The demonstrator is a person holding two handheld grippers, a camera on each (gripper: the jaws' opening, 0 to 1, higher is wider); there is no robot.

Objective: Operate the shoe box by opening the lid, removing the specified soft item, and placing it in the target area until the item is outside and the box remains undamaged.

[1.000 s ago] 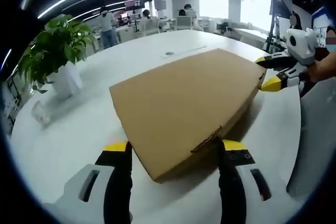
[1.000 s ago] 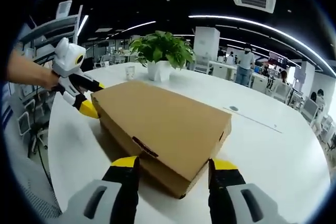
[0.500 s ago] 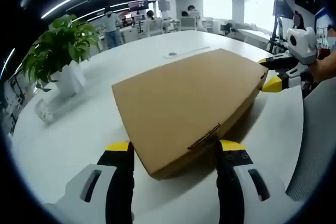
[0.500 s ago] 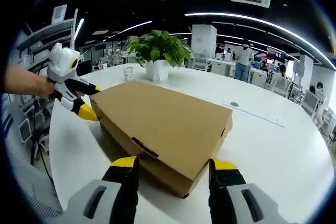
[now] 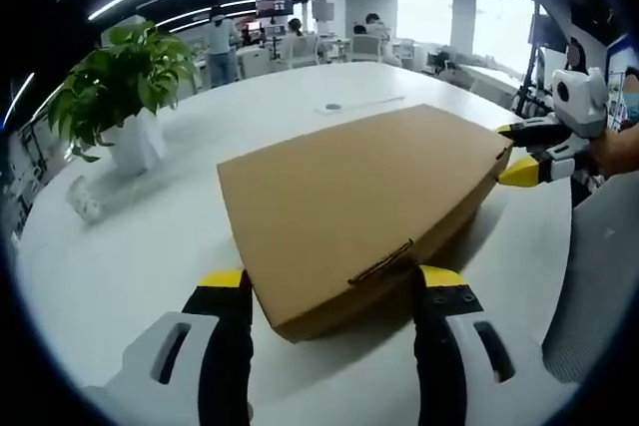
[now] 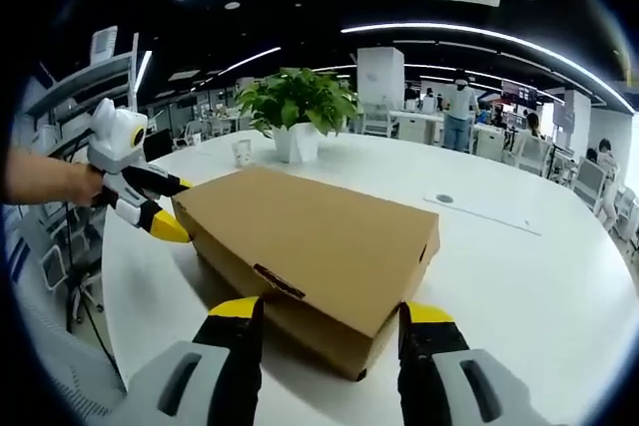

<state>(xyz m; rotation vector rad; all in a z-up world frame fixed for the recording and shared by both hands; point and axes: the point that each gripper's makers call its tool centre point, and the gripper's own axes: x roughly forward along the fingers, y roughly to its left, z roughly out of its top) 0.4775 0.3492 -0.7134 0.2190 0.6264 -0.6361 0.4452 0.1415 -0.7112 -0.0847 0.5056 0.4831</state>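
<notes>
The closed shoe box (image 5: 364,202) lies flat on the white desk (image 5: 130,246). The left gripper (image 5: 334,281) and right gripper (image 6: 329,311) sit at opposite ends — fingers spread wide astride its corners, gripping nothing. A potted plant (image 6: 295,107) stands beyond.

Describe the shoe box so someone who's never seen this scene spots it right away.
Start from the big white table in the open office. The shoe box lies flat near its edge, lid shut, between the left gripper and the right gripper. It is the plain brown cardboard thing, unlike the leafy potted plant in its white pot behind.
</notes>
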